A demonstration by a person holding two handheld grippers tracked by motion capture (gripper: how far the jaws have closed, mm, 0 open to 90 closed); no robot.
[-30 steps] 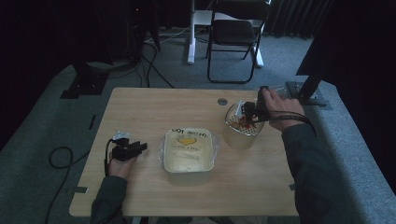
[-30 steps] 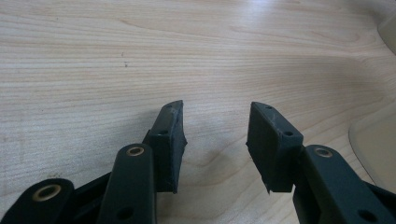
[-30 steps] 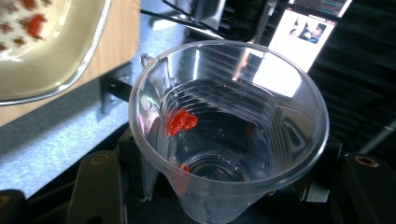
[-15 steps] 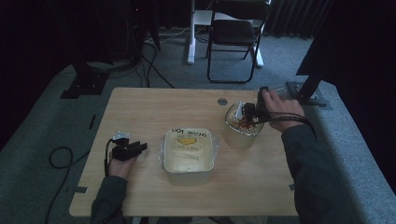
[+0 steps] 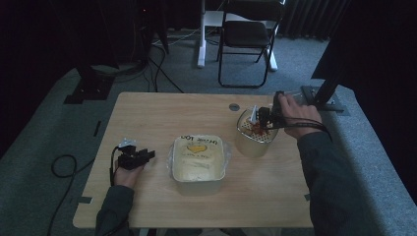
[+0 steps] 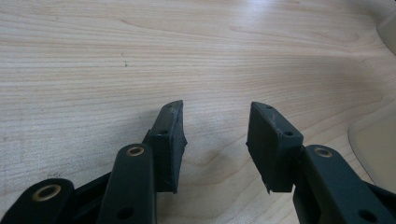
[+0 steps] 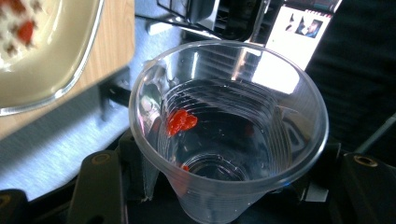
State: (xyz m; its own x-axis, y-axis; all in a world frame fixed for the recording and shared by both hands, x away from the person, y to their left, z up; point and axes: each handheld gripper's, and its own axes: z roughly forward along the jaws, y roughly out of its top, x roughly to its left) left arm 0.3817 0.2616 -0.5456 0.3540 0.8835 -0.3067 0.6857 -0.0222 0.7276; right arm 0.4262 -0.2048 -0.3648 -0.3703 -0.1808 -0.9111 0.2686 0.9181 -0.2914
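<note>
Cup (image 7: 229,135) base (behind the tool's jaws), tub (image 7: 42,51) cropped at edge

The high view is looking dim and soft, with the room beyond the table (image 5: 147,113) sinking into near black at the far left and right; pale light is falling on the tabletop and the grey floor. In the left gripper view, daylight is lighting the wood brightly and evenly, the grain is staying sharp, and the jaws are casting a faint shadow between them. In the right gripper view, glare is flaring on the cup (image 7: 229,126) rim and a far bright panel, while the bowl (image 7: 46,51) at left is blurring.
</note>
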